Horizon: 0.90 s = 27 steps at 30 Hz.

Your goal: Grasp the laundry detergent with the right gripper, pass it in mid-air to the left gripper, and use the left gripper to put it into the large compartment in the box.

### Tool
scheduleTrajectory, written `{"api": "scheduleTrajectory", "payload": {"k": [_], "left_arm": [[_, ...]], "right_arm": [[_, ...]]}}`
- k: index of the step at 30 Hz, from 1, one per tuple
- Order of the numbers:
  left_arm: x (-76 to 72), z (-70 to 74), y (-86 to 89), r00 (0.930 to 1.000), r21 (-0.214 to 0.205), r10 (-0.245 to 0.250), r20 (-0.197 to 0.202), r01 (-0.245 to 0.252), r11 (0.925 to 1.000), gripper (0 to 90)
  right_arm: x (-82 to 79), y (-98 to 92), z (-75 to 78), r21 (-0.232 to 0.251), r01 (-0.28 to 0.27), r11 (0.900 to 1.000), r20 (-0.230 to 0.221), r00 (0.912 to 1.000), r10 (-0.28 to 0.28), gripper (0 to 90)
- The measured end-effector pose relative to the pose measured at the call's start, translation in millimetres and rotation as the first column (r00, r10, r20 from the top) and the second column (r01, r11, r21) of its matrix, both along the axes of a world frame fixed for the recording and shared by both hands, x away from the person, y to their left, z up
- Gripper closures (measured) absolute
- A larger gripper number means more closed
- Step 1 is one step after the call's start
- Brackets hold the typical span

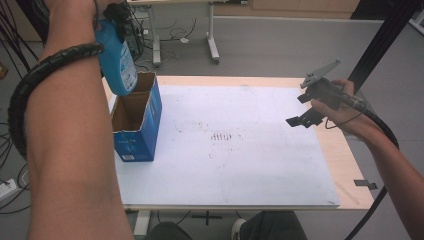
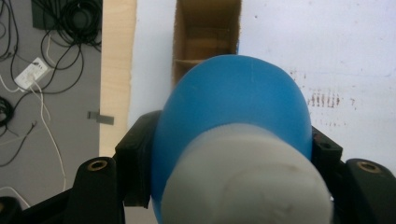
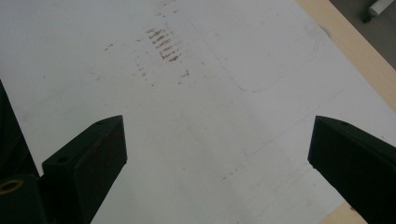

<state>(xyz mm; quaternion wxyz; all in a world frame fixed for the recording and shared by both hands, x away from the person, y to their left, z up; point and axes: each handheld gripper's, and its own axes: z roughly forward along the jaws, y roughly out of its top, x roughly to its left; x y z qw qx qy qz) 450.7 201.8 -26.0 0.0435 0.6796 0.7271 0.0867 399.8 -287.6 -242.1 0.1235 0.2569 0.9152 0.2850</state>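
A blue plastic bottle with a pale cap hangs bottom-down over the open blue cardboard box at the table's left. My left gripper is shut on the bottle near its cap. In the left gripper view the bottle bulges between the two black jaws, and the box opening lies straight below it. My right gripper hovers open above the table's right side, nothing between its jaws. The right gripper view looks down at my right gripper over bare white board.
A white board with brown smudges at its middle covers most of the wooden table. Cables and a power strip lie on the floor at the left. Table legs stand behind the far edge.
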Motion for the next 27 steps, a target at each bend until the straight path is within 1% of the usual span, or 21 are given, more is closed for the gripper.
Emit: {"api": "scheduleTrajectory", "payload": {"k": [1,4,5,6,8,11,12,13,14,16,17,18,19,20,21,23,25,27], "left_arm": [[0.4,-3.6,3.3,0.9999,0.002,0.014,-0.003,-0.014,0.9999,35.7],[1.1,-10.2,7.5,0.9996,0.004,0.025,-0.010,-0.025,0.9997,35.7],[1.1,-10.2,7.5,0.9996,0.004,0.025,-0.010,-0.025,0.9997,35.7],[1.7,-14.7,9.9,0.9993,-0.002,0.034,-0.014,-0.034,0.9994,35.7],[2.1,-19.3,12.4,0.9991,-0.011,0.039,-0.016,-0.039,0.9992,35.8],[2.6,-26.1,16.4,0.9988,-0.022,0.044,-0.022,-0.045,0.9988,35.7],[2.6,-26.1,16.4,0.9988,-0.022,0.044,-0.022,-0.045,0.9988,35.7],[2.9,-30.9,18.9,0.9985,-0.023,0.048,-0.026,-0.049,0.9986,35.7],[2.9,-30.9,18.9,0.9985,-0.023,0.048,-0.026,-0.049,0.9986,35.7],[3.5,-37.4,21.0,0.9984,-0.018,0.049,-0.030,-0.049,0.9986,35.7],[3.5,-37.4,21.0,0.9984,-0.018,0.049,-0.030,-0.049,0.9986,35.7],[3.9,-43.2,22.7,0.9982,-0.022,0.050,-0.033,-0.050,0.9985,35.7],[3.9,-43.2,22.7,0.9982,-0.022,0.050,-0.033,-0.050,0.9985,35.8],[4.1,-47.7,24.0,0.9978,-0.031,0.055,-0.036,-0.056,0.9979,35.8],[4.1,-47.7,24.0,0.9978,-0.031,0.055,-0.036,-0.056,0.9979,35.7],[4.7,-55.9,26.0,0.9976,-0.032,0.056,-0.040,-0.058,0.9978,35.7],[5.0,-58.5,26.4,0.9975,-0.031,0.057,-0.042,-0.059,0.9978,35.8],[5.9,-66.6,27.9,0.9973,-0.033,0.060,-0.043,-0.061,0.9976,35.7]], "right_arm": [[0.0,-0.7,-0.5,-0.001,0.001,1.0000,-0.001,1.0000,-0.001,4.4],[0.4,-1.5,-2.2,0.002,0.001,1.0000,-0.001,1.0000,-0.001,4.4],[0.6,-1.3,-2.7,0.001,0.001,1.0000,-0.002,1.0000,-0.001,4.4],[1.0,-0.9,-3.3,-0.001,-0.001,1.0000,-0.003,1.0000,0.001,4.4],[1.5,0.3,-4.6,-0.003,-0.003,1.0000,-0.005,1.0000,0.003,4.4],[2.2,1.8,-6.4,-0.008,-0.009,0.9999,-0.009,0.9999,0.009,4.4],[2.2,1.8,-6.4,-0.008,-0.009,0.9999,-0.009,0.9999,0.009,4.4],[2.5,2.6,-7.6,-0.010,-0.010,0.9999,-0.013,0.9999,0.010,4.4],[2.5,2.6,-7.6,-0.010,-0.010,0.9999,-0.013,0.9999,0.010,4.4],[2.6,3.9,-8.8,-0.013,-0.015,0.9998,-0.016,0.9998,0.015,4.4],[2.5,4.3,-8.9,-0.013,-0.016,0.9998,-0.017,0.9997,0.016,4.5],[2.5,4.8,-9.0,-0.015,-0.019,0.9997,-0.016,0.9997,0.018,4.4],[2.5,4.8,-9.0,-0.015,-0.019,0.9997,-0.016,0.9997,0.018,4.4],[2.4,5.6,-8.8,-0.017,-0.019,0.9997,-0.017,0.9997,0.019,4.5],[2.4,5.6,-8.8,-0.017,-0.019,0.9997,-0.017,0.9997,0.019,4.5],[2.3,6.3,-8.3,-0.019,-0.022,0.9996,-0.014,0.9997,0.022,4.4],[2.1,6.6,-8.4,-0.021,-0.022,0.9995,-0.015,0.9997,0.022,4.4],[2.0,6.9,-9.1,-0.022,-0.022,0.9995,-0.017,0.9996,0.022,4.5]]}}
